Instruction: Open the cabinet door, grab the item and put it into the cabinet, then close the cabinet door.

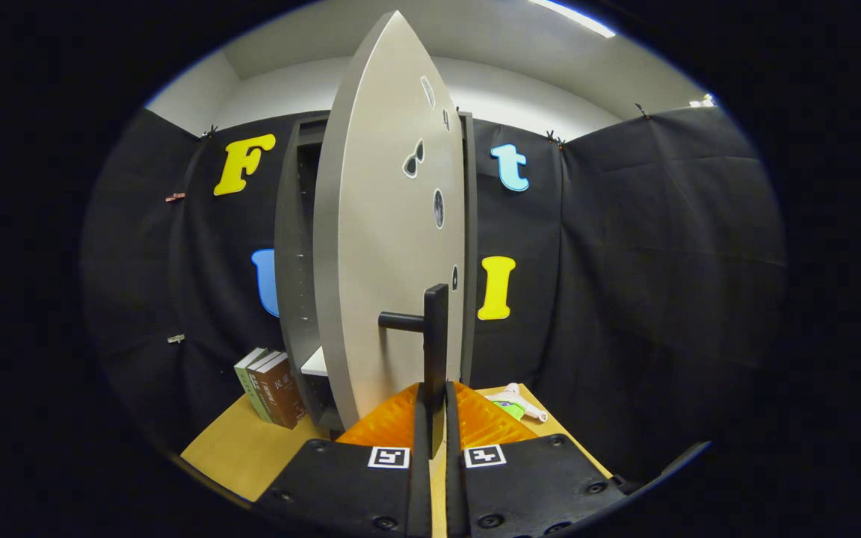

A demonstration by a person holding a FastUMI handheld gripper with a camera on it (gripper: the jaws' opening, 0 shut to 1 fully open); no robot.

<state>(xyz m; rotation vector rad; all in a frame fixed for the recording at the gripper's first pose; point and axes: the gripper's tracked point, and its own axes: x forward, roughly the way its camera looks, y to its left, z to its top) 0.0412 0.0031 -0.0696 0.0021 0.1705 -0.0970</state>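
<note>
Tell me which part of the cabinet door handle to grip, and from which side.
Grip the vertical bar of the cabinet door handle, from its front, where the tongs already close on its lower end. The bar is slim and upright, held off the open cabinet door by a short post, leaving space behind it.

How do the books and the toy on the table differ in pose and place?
The books stand upright, leaning a little, left of the cabinet; the toy lies flat right of it, just beyond the fingers. The books are dark green and brown; the toy is white and green. Both rest on the table. The gripper is shut on the door handle.
</note>
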